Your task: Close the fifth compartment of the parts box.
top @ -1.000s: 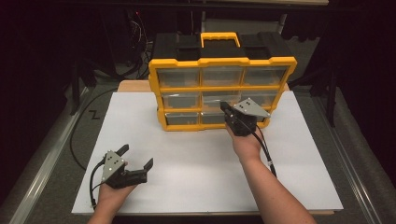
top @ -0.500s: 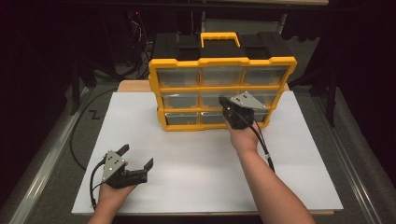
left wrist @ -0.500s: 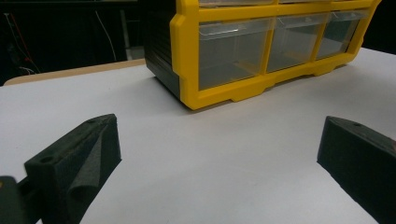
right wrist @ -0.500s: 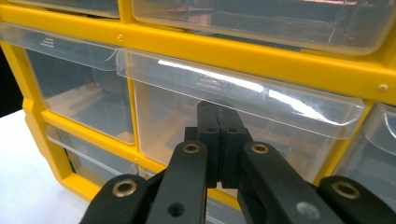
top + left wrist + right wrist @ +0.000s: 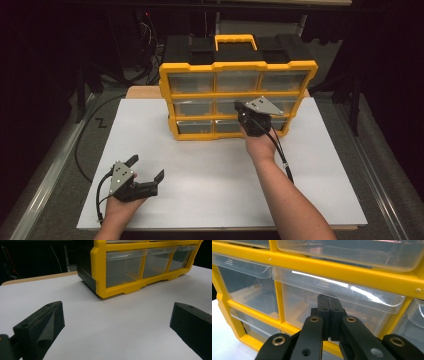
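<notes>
1. High view: a yellow drawer cabinet (image 5: 238,100) with a black body and a yellow carry handle (image 5: 236,40) stands upright at the far middle of the white table (image 5: 210,165), its clear drawers in three rows of three facing the person.
2. The right gripper (image 5: 240,108) is held up against the cabinet front at the middle drawer (image 5: 235,106) of the middle row; its grey plate sits on top and its cable trails back along the forearm.
3. Right gripper view: the two black jaws are pressed flat together with nothing between them. Their tips (image 5: 328,305) stand at the clear front of the middle drawer (image 5: 337,302), just below its pull lip — whether they actually touch the plastic cannot be told.
4. The same view shows the neighbouring middle-row drawer (image 5: 249,292) shut and flush in the yellow frame (image 5: 342,270).
5. The left gripper (image 5: 146,169) rests low at the near left of the table, well apart from the cabinet, held in the person's left hand (image 5: 120,207).
6. Left gripper view: its jaws stand wide apart and empty — bare white table (image 5: 112,325) lies between them, and the cabinet's lower corner (image 5: 100,291) shows farther off.
</notes>
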Available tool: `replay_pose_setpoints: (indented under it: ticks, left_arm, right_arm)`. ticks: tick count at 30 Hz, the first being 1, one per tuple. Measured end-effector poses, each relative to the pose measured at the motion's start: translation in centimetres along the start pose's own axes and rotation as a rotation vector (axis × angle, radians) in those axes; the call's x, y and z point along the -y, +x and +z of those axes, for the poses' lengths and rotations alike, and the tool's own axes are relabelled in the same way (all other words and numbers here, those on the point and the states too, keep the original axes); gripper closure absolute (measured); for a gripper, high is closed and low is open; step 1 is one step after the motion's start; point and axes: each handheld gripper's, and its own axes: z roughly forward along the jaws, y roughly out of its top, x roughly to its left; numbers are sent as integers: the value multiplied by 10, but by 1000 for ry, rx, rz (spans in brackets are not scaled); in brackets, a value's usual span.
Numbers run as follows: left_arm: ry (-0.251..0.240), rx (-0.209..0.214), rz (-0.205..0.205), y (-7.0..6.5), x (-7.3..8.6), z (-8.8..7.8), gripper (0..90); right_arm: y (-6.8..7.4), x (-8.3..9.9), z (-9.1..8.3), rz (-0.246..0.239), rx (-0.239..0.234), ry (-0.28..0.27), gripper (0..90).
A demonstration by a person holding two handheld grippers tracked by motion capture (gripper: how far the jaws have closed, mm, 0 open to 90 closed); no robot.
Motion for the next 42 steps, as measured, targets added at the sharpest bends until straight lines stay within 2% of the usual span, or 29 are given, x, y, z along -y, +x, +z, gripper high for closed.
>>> replay_pose_setpoints:
  ticks: [7, 16, 19, 29, 31, 34, 35, 39, 40, 41, 42]
  left_arm:
    - [8, -3, -4, 1, 1, 0, 1]
    - [12, -5, -4, 1, 1, 0, 2]
    - [13, -7, -6, 1, 1, 0, 2]
    - [13, -10, -8, 2, 1, 0, 1]
    - [13, -9, -8, 2, 1, 0, 2]
    - [17, -8, -6, 2, 2, 1, 2]
    - [17, -8, -6, 2, 2, 1, 1]
    - [16, -8, -7, 2, 1, 0, 1]
    - [18, -9, -5, 2, 2, 0, 2]
    - [18, -9, -5, 2, 2, 0, 2]
    - [19, -8, -6, 2, 2, 0, 2]
  right_arm:
    - [-1, -1, -4, 12, -18, 13, 900]
    - [4, 4, -31, 6, -88, 1, 900]
    - [3, 5, -38, 3, -96, -4, 894]
    - [-1, 25, -58, 26, -133, 0, 847]
    - [-2, 30, -61, 27, -138, 5, 820]
    - [-5, 42, -65, 38, -150, 27, 710]
    - [-5, 42, -65, 38, -150, 27, 710]
    - [-9, 56, -70, 38, -157, 61, 554]
    - [-12, 64, -74, 39, -157, 70, 483]
    - [-12, 64, -74, 39, -157, 70, 483]
    - [-16, 72, -78, 40, -146, 72, 416]
